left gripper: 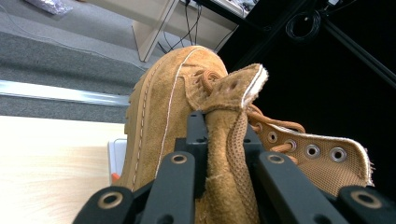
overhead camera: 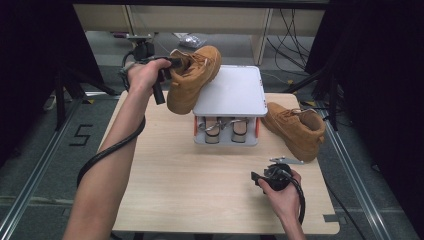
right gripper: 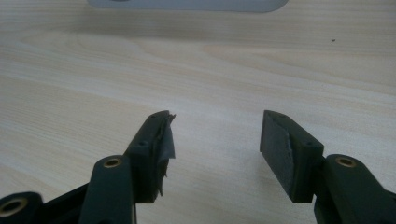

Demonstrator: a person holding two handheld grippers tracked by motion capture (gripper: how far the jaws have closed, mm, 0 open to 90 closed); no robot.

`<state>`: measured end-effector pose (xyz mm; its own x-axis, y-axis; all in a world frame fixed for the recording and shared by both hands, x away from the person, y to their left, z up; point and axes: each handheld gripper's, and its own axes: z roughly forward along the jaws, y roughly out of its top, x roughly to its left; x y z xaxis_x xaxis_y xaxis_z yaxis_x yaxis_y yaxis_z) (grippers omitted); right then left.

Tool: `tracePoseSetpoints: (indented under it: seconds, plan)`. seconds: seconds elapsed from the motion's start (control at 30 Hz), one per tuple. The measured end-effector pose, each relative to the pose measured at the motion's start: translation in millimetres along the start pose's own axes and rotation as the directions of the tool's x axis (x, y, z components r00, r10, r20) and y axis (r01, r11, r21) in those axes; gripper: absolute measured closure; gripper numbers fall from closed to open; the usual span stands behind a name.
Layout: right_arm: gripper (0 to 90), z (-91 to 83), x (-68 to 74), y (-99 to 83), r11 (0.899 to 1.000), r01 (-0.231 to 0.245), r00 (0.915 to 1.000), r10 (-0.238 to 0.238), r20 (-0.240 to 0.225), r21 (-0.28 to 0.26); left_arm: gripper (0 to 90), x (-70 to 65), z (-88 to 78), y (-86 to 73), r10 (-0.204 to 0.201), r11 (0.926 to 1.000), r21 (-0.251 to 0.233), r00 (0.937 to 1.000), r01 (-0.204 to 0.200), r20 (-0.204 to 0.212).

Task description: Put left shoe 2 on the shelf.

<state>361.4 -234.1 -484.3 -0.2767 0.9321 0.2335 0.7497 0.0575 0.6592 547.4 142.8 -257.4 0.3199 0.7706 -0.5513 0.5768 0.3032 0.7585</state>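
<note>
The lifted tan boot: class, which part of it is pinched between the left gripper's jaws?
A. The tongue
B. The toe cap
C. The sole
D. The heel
A: in the left gripper view the black jaws of the left gripper close on the tongue of the tan boot, which rises between them beside the laces and eyelets.

Left claw (overhead camera: 172, 62) clamped, raised; right claw (right gripper: 215, 140) gaping
</note>
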Motion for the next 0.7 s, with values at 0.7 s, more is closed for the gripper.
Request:
tracePoseSetpoints:
  seconds: [0.7]
  plan:
    - [44.0,2.8,-0.2,-2.0,1.000,0.007,0.9999,-0.007,0.008,0.015,79.9,-12.3,37.2,-8.3,-0.031,0.9993,0.022,0.9995,0.030,0.008]
